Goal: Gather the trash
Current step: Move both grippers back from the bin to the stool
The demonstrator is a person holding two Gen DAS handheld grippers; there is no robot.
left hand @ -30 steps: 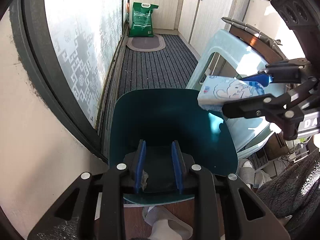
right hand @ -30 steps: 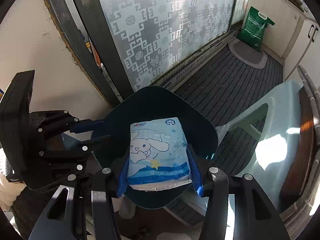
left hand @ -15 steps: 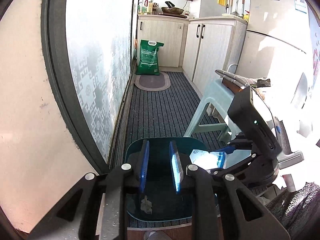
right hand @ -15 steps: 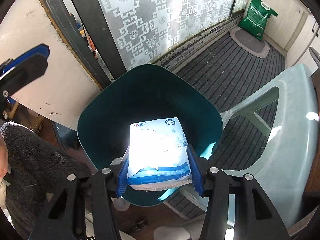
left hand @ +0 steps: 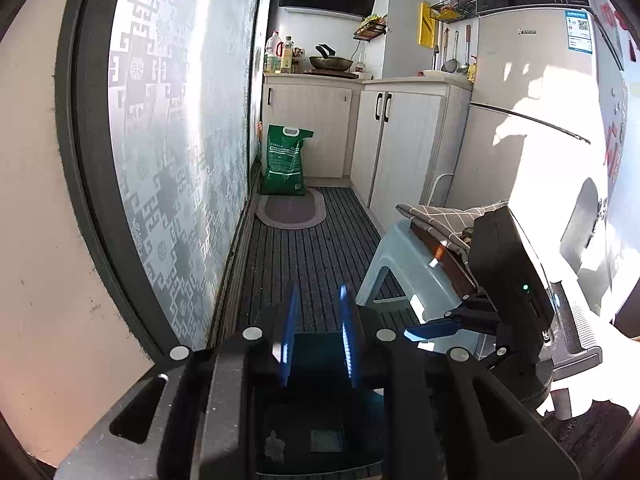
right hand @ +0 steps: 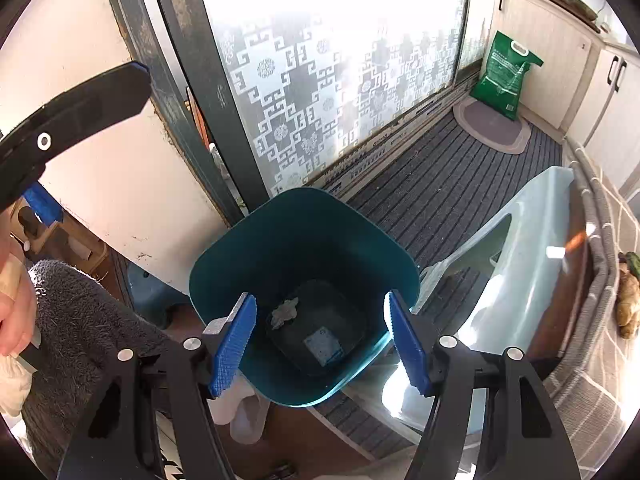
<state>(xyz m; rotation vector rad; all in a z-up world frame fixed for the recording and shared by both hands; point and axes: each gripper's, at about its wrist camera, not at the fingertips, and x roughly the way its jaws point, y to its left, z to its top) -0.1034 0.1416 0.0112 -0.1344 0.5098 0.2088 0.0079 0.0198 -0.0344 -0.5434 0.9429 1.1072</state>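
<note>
Tissue pack [right hand: 322, 346] lies flat in upright bin [right hand: 280, 224].

The left wrist camera looks along the floor toward the far cabinets [left hand: 308, 132], tilted slightly down. The right wrist camera looks steeply down into the teal bin [right hand: 304, 264], from near. Both views share this bin, the green bag [left hand: 285, 160] and the pale stool [right hand: 520, 248].
</note>
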